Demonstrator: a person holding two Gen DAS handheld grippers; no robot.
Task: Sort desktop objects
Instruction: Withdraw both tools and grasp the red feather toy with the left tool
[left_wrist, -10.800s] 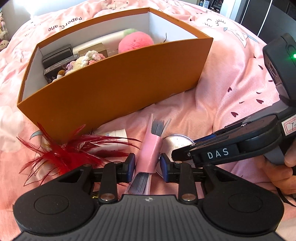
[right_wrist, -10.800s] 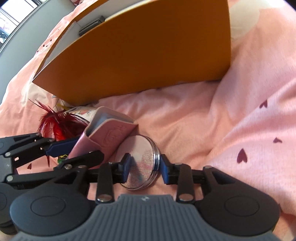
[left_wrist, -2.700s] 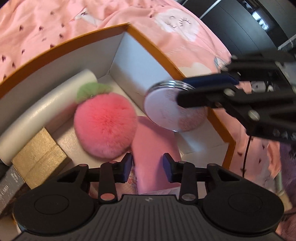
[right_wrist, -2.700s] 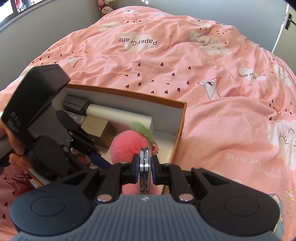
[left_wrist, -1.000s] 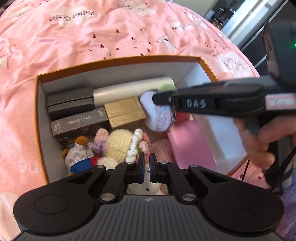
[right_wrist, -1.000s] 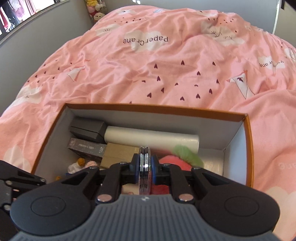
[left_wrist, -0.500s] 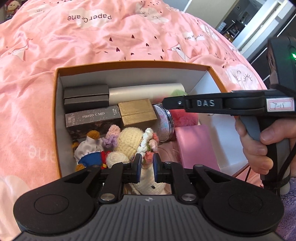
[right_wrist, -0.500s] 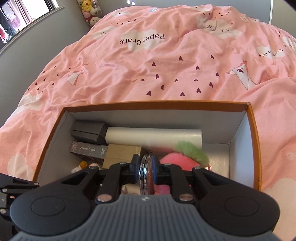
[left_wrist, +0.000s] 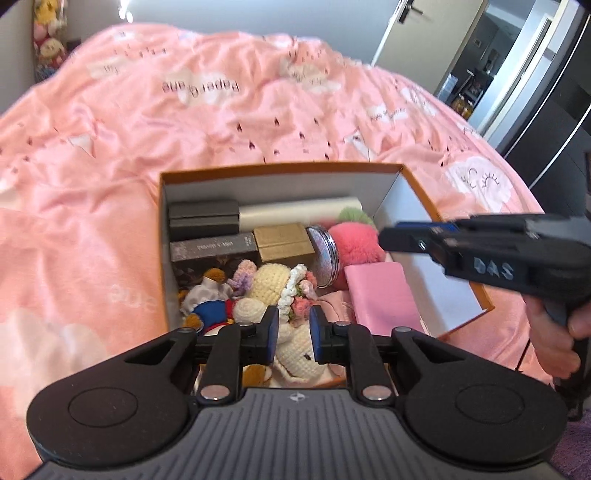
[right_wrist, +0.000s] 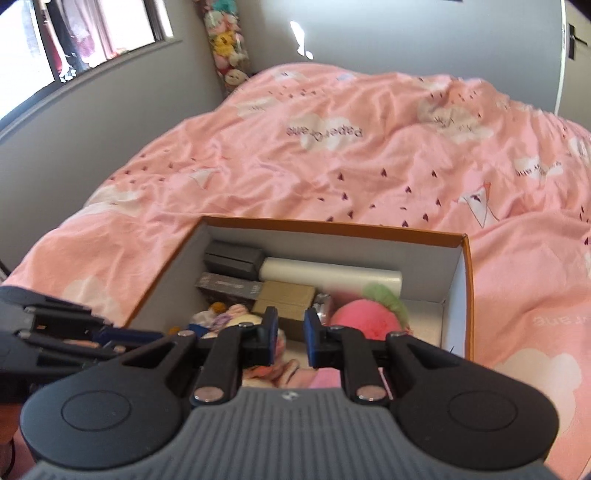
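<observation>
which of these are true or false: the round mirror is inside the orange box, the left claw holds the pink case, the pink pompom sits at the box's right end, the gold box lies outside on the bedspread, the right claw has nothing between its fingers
1. The round mirror is inside the orange box. True; it stands on edge between the gold box and the pink pompom.
2. The left claw holds the pink case. False; the case lies in the box, and the opening jaws grip nothing.
3. The pink pompom sits toward the box's right end. True.
4. The gold box lies outside on the bedspread. False; it is inside the orange box.
5. The right claw has nothing between its fingers. True; its jaws are opening.
</observation>
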